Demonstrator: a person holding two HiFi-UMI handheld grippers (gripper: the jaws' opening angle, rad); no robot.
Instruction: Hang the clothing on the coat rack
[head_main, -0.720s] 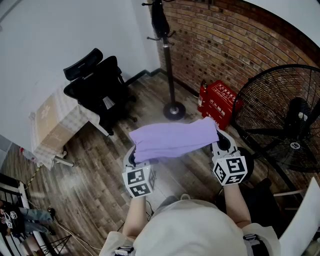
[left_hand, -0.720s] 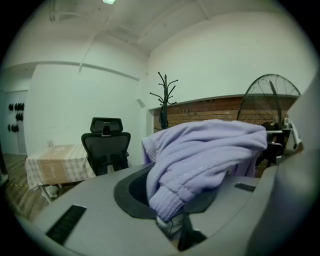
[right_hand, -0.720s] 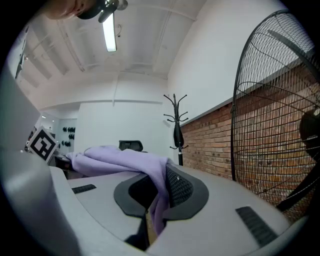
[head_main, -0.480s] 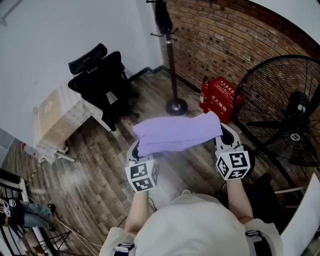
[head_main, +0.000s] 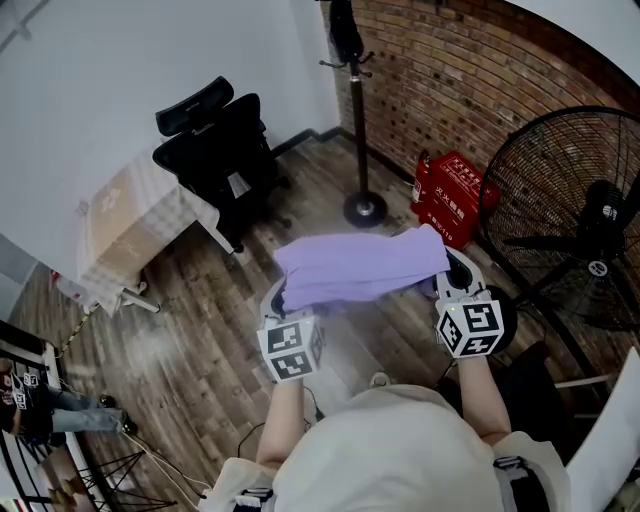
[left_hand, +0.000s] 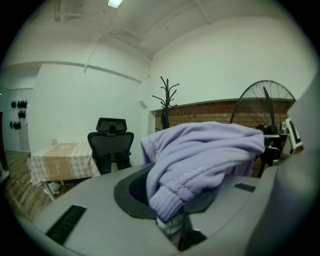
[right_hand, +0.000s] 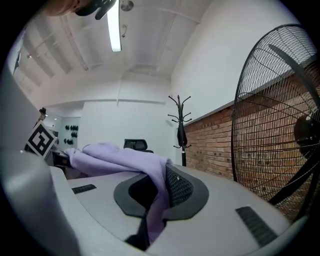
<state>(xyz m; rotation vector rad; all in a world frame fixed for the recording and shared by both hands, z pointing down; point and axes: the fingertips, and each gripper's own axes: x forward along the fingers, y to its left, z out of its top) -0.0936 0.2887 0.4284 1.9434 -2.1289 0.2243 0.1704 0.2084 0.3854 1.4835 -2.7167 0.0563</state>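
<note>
1. Left gripper (head_main: 274, 300): clenched on the ribbed end of the lilac sweatshirt (head_main: 360, 266).
2. Right gripper (head_main: 456, 272): clenched on the opposite end.
3. Sweatshirt: stretched between both grippers above the wood floor (head_main: 200, 300), well apart from the coat rack (head_main: 356, 120).

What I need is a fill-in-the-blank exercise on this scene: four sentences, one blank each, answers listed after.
The purple garment is gripped by ____ of the two grippers, the left gripper and the right gripper.
The coat rack stands by a wall of red ____.
The office chair is ____ in colour.
The big fan stands on the person's ____ side.
Missing words: both; brick; black; right.
</note>
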